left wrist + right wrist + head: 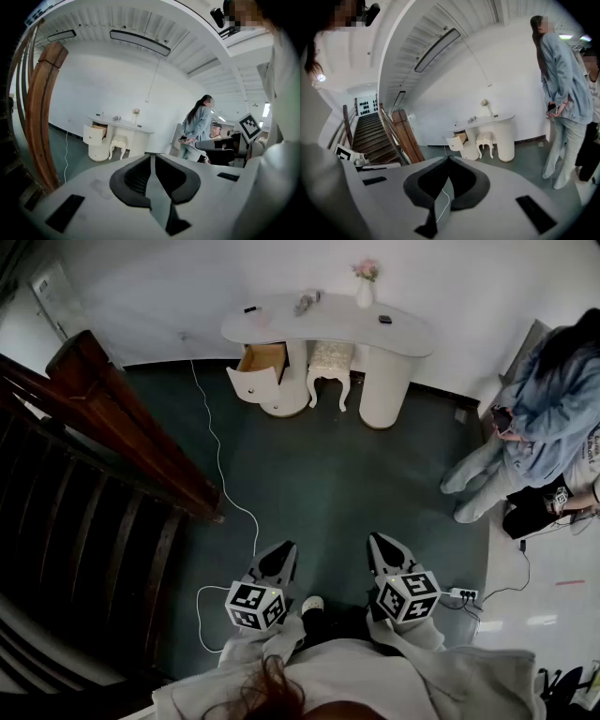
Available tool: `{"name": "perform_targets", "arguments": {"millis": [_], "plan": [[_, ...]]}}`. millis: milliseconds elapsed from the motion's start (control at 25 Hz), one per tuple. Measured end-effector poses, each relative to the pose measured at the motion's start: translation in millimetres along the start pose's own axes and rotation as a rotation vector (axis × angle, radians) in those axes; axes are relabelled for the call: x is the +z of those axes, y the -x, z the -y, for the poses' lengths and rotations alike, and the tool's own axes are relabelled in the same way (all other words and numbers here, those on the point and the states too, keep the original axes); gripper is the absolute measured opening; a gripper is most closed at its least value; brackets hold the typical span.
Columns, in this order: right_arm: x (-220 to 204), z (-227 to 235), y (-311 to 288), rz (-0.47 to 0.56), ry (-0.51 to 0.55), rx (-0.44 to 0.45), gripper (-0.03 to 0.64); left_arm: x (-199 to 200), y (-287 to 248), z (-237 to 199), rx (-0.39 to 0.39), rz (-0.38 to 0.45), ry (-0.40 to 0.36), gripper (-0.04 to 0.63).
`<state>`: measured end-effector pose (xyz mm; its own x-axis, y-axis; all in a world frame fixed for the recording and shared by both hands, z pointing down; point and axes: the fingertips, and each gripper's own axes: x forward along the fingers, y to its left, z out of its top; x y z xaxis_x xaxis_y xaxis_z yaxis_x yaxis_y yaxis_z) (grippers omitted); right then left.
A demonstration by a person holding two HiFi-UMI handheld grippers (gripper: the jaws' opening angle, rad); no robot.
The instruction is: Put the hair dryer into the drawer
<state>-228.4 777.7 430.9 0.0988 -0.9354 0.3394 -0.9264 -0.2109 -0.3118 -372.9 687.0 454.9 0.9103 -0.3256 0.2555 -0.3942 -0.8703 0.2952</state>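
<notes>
A grey hair dryer (306, 303) lies on the white dressing table (403, 334) against the far wall. It is small in the left gripper view (116, 118) and the right gripper view (472, 119). The table's left drawer (258, 367) is pulled out and looks empty. My left gripper (284, 548) and right gripper (377, 539) hover side by side close to me, far from the table. Both point toward it. Each has its jaws together, left gripper (151, 155) and right gripper (448, 158), with nothing between them.
A white stool (330, 360) stands under the table and a vase of pink flowers (365, 282) on top. A dark wooden stair rail (122, 427) runs along the left. A person (534, 418) stands at the right. A white cable (220, 474) crosses the green floor, and a power strip (464, 594) lies near my right.
</notes>
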Motion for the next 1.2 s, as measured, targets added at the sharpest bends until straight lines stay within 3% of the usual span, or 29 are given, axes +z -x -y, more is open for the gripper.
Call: {"name": "perform_targets", "arguments": {"millis": [400, 720, 960, 1200], "plan": [[-1.9, -17.1, -6.7, 0.049, -0.026, -0.047, 0.051, 11.2, 13.9, -16.7, -0.034, 0.029, -0.017, 0.037], [-42.1, -46.0, -8.5, 0.017, -0.061, -0.084, 0.051, -14.9, 38.7, -31.6, -0.069, -0.009, -0.016, 0.037], [-45.1, -48.4, -23.2, -0.004, -0.067, -0.088, 0.051, -26.4, 40.8, -48.9, -0.053, -0.038, 0.017, 0.037], [-22.3, -34.9, -63.0, -0.018, -0.038, -0.073, 0.051, -10.1, 15.9, -77.3, -0.001, -0.03, 0.024, 0.037]]}}
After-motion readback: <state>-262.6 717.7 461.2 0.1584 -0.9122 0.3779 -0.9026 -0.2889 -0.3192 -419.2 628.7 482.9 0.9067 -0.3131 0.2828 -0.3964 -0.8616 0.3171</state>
